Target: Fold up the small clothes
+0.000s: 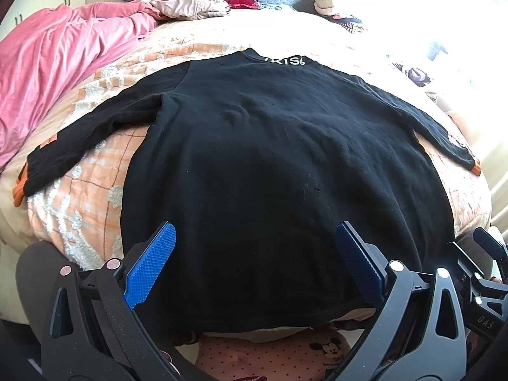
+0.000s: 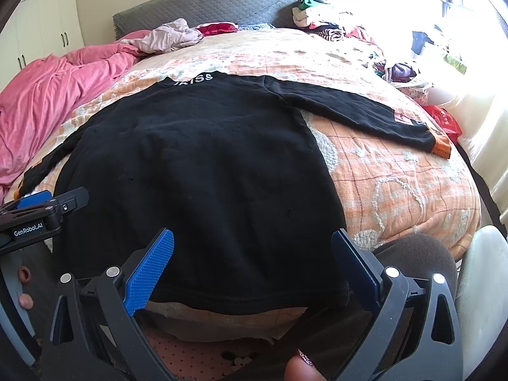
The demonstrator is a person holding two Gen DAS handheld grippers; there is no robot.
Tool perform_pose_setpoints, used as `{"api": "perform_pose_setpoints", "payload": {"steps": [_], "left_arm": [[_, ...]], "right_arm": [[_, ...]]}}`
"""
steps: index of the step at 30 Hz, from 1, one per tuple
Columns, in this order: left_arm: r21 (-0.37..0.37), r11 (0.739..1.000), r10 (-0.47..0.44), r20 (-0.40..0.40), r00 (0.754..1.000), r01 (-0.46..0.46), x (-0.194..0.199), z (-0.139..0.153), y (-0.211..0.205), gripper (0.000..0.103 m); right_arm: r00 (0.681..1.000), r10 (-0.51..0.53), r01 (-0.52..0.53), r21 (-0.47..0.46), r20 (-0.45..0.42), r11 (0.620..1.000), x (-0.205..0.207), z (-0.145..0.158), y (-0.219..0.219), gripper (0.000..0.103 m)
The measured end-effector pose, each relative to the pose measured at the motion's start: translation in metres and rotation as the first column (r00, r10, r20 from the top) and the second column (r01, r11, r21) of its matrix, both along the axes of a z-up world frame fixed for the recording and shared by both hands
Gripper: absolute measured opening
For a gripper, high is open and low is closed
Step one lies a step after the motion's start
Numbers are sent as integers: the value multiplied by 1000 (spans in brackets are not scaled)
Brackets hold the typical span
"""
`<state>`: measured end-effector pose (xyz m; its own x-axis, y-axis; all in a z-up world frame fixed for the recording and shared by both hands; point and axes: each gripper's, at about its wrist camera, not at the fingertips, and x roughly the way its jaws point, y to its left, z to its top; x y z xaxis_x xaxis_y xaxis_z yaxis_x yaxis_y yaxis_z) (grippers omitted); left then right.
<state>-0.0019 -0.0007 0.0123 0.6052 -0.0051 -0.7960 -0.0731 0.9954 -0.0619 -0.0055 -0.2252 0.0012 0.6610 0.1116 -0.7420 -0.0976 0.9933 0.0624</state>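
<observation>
A black long-sleeved top (image 1: pixel 260 165) (image 2: pixel 197 171) with white lettering at the collar lies flat on the bed, both sleeves spread out, orange cuffs (image 2: pixel 441 147) at their ends. My left gripper (image 1: pixel 254 238) stands open over the hem on the left side, blue pads wide apart, nothing between them. Over the hem's right part my right gripper (image 2: pixel 252 244) is open too, holding nothing. The left gripper (image 2: pixel 47 203) shows at the left edge of the right wrist view, and the right gripper (image 1: pixel 489 247) at the right edge of the left wrist view.
The bed has an orange checked cover (image 2: pixel 397 171). A pink blanket (image 1: pixel 57 63) is bunched at the left. Loose clothes (image 2: pixel 171 36) lie by the grey headboard (image 2: pixel 203 3), more are piled at the right (image 2: pixel 397 70). A red bag (image 2: pixel 444 120) sits at the right edge.
</observation>
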Motion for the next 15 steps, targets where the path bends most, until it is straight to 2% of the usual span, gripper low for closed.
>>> {"api": "perform_pose_setpoints", "payload": {"steps": [15], "left_arm": [[-3, 1000, 1, 4, 1000, -1, -2, 0, -1, 95]], "right_arm": [[1000, 5, -5, 3, -3, 1000, 1, 1, 1, 99]]}}
